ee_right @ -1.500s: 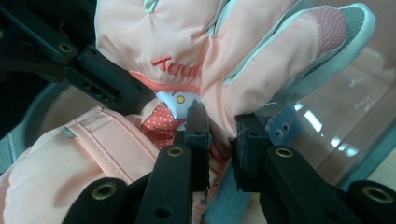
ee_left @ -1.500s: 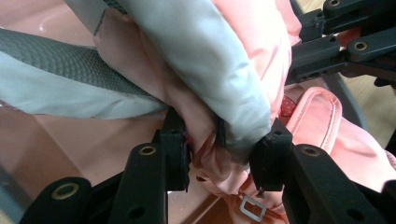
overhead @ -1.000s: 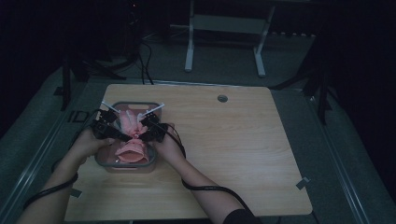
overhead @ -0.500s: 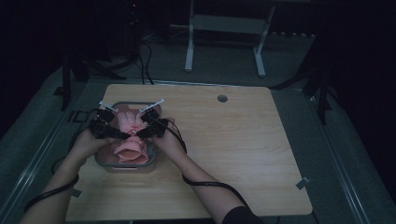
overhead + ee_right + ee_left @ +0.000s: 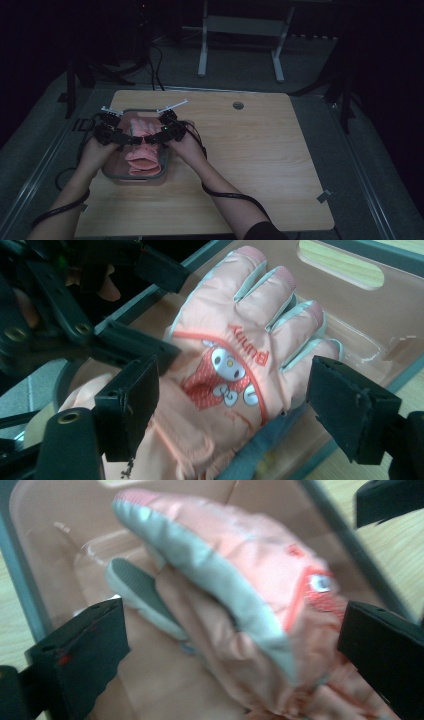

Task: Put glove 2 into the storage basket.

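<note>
Both hands hover over the tray (image 5: 111,176), left gripper (image 5: 131,141) and right gripper (image 5: 150,140) tips nearly meeting; jaws just opened wide (nothing pinched) above the pink glove (image 5: 225,365).

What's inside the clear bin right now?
A pink glove with grey trim lies in the bin, its cuff bunched up. Dark fabric shows at its edge; anything under the glove is covered.

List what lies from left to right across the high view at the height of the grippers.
Left hand → left gripper → pink glove in the tray → right gripper → right hand → bare wooden table.
</note>
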